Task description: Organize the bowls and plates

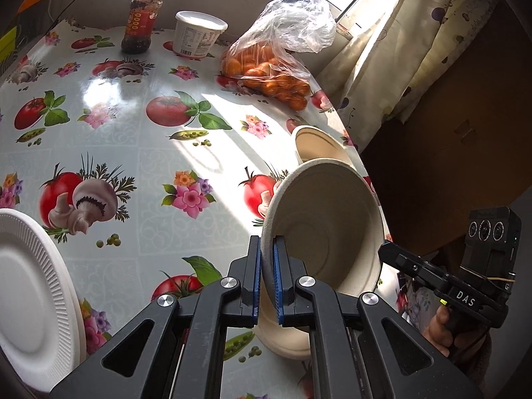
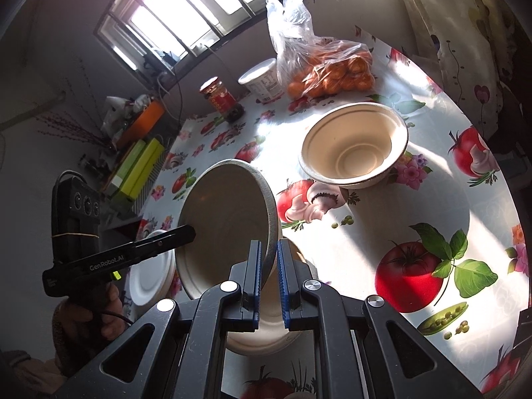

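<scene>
A beige paper bowl [image 1: 329, 232] is held tilted above the table, gripped at opposite rims by both grippers. My left gripper [image 1: 266, 249] is shut on its near rim. My right gripper [image 2: 268, 249] is shut on the other rim of the same bowl [image 2: 229, 219]. The right gripper's tip also shows in the left wrist view [image 1: 387, 249], and the left gripper's tip in the right wrist view [image 2: 189, 232]. A second beige bowl [image 2: 355, 146] stands upright on the table beyond; it also shows in the left wrist view [image 1: 319, 143]. White foam plates [image 1: 30, 296] lie at the left, seen too in the right wrist view [image 2: 149, 276].
The table [image 1: 139, 153] has a glossy cloth printed with tomatoes and flowers. At its far side stand a red sauce jar [image 1: 141, 21], a white tub [image 1: 198, 35] and a plastic bag of oranges [image 1: 272, 66]. A curtain [image 1: 399, 60] hangs past the right edge.
</scene>
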`<state>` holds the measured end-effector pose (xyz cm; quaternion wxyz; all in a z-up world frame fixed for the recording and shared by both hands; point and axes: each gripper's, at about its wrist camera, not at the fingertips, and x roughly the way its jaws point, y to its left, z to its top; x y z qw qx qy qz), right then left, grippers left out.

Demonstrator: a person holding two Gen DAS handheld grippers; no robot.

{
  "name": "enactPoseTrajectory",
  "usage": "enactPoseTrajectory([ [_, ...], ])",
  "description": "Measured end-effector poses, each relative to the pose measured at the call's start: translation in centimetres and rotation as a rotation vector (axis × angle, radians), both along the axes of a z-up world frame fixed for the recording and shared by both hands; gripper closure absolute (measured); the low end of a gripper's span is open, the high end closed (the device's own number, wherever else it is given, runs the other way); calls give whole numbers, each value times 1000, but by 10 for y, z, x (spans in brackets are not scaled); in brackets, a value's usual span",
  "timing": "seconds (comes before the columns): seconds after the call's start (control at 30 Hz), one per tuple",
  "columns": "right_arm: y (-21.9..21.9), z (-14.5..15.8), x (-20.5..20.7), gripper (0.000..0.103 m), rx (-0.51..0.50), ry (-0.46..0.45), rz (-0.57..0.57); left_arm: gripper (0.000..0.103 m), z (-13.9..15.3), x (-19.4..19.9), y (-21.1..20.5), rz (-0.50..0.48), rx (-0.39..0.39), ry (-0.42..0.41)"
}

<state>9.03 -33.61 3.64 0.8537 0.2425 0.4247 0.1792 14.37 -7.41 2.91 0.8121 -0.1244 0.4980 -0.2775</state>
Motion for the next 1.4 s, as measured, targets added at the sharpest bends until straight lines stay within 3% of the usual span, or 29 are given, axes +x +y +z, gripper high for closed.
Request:
enactPoseTrajectory([
  [0.63,-4,-18,-30,92,14,40,-18,96,-14,-23,-4,-13,12,27],
  [1.4,-3,-29,-32,91,4,78,-20,96,-25,-24,-7,-15,25,58],
])
